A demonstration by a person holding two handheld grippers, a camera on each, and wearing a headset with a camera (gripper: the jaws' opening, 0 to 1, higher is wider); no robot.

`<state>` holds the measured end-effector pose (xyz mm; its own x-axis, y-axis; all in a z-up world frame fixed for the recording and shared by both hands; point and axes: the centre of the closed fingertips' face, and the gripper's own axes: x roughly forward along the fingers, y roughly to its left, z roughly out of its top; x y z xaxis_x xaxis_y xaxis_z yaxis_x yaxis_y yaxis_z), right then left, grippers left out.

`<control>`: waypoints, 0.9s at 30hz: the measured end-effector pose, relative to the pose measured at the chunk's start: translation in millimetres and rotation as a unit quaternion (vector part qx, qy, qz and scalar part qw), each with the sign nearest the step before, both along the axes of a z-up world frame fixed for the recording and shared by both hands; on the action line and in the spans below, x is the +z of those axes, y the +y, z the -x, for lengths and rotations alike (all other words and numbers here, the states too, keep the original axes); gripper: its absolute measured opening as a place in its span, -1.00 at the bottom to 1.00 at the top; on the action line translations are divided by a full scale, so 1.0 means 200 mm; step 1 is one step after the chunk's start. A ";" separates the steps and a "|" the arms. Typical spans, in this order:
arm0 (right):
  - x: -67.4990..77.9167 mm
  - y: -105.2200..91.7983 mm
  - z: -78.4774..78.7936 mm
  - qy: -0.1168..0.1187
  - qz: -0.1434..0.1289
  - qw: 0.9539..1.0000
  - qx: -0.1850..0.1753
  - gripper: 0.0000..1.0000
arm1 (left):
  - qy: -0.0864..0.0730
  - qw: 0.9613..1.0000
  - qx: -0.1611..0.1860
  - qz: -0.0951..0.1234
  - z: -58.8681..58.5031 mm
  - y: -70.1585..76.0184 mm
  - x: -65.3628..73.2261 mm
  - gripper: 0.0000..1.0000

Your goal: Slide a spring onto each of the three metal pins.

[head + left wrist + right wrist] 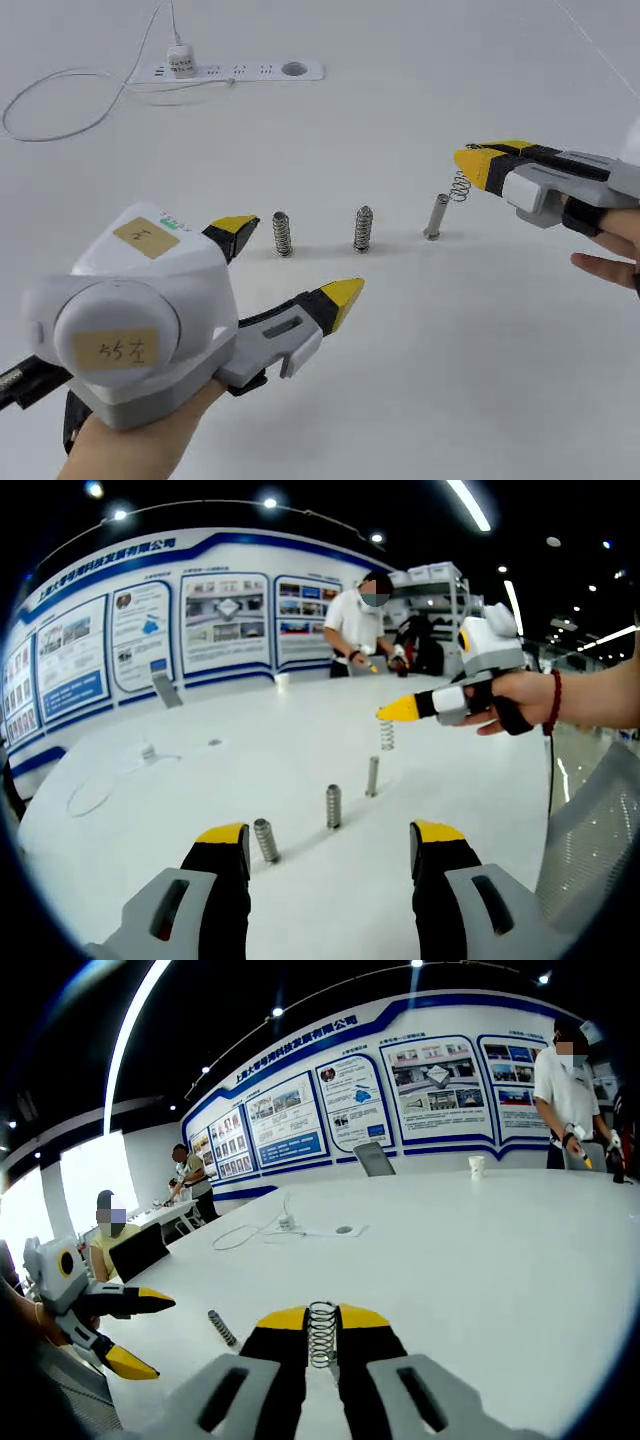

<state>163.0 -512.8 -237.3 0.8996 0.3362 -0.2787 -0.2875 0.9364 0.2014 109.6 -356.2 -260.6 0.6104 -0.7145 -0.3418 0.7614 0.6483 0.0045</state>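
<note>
Three upright metal pins stand in a row on the white table. The left pin (pixel 283 234) and the middle pin (pixel 363 229) each carry a spring. The right pin (pixel 436 217) is bare. My right gripper (pixel 466 159) is shut on a spring (pixel 460 186) that hangs just above and right of the bare pin's top; the spring (pixel 321 1333) sits clamped between the yellow tips. My left gripper (pixel 290 258) is open and holds nothing, low in front of the left pin, its yellow fingertips (pixel 223 834) apart with the sprung pin (pixel 266 840) between them.
A white power strip (pixel 228 71) with a plugged adapter and a looping cable (pixel 60 100) lies at the table's far left. A person (pixel 360 625) stands beyond the table's far end. A paper cup (pixel 477 1166) sits on the table far off.
</note>
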 end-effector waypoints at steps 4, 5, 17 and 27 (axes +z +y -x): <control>-0.01 0.00 -0.03 -0.006 0.008 1.000 -0.003 -0.78 | 0.003 1.000 0.000 0.004 0.00 0.00 0.00 0.40; -0.01 0.00 -0.04 -0.006 0.007 1.000 -0.003 -0.78 | 0.004 1.000 -0.001 0.006 0.00 0.00 0.00 0.41; -0.08 0.02 -0.07 -0.004 0.023 1.000 0.000 -0.78 | 0.012 1.000 0.000 0.010 0.00 0.01 -0.02 0.67; -0.10 0.04 -0.05 -0.008 0.036 0.999 0.004 -0.78 | 0.012 1.000 0.001 0.009 0.00 0.01 -0.02 0.76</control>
